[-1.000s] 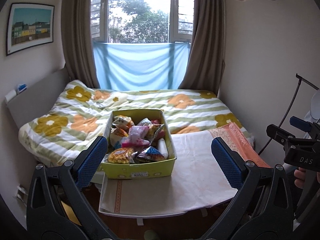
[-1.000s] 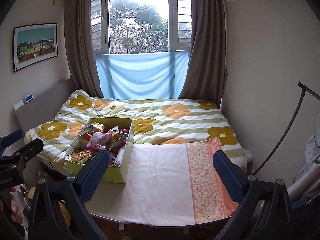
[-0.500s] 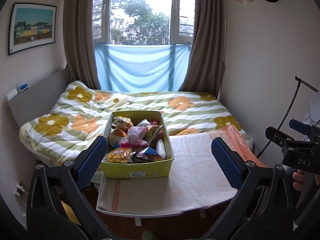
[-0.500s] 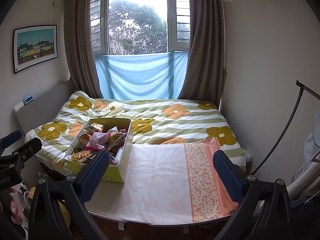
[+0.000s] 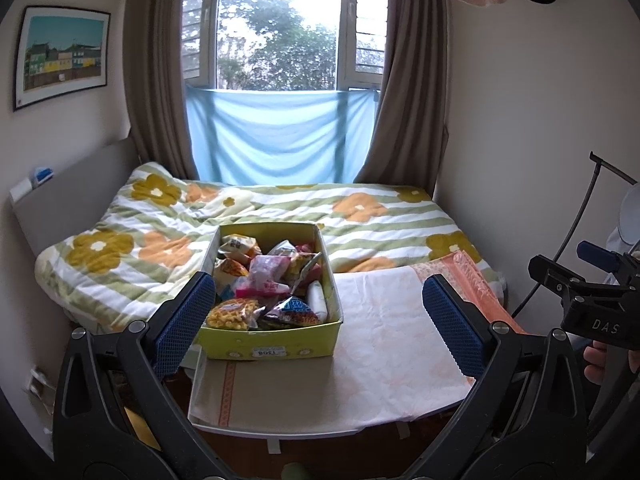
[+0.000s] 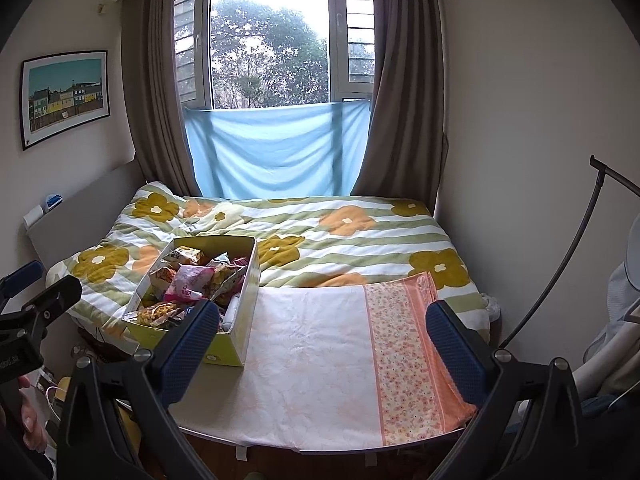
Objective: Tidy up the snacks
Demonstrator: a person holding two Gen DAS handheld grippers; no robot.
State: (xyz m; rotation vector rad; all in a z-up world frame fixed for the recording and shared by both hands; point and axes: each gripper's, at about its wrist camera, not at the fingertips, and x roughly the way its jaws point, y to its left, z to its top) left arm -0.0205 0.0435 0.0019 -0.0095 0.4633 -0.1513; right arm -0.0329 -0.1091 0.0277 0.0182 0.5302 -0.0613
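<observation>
Bedroom space is shown, bounded by a window (image 5: 280, 28) with brown curtains (image 6: 404, 100) and a blue cloth (image 6: 276, 152) hung across its lower part. A framed picture (image 5: 62, 54) is mounted on the left wall. A bed (image 6: 360, 236) with a flowered, striped quilt is covered at its near end by a pale cloth (image 6: 320, 352) with a floral orange border.

A yellow-green box (image 5: 272, 342) filled with wrapped snacks (image 5: 264, 284) is placed on the left part of the pale cloth. The left gripper (image 5: 320, 322) is held with fingers (image 5: 184, 320) spread wide and empty; the box is seen between them, beyond the tips, nearer the left finger. The right gripper (image 6: 324, 348) is likewise spread and empty, with the box behind its left finger.
</observation>
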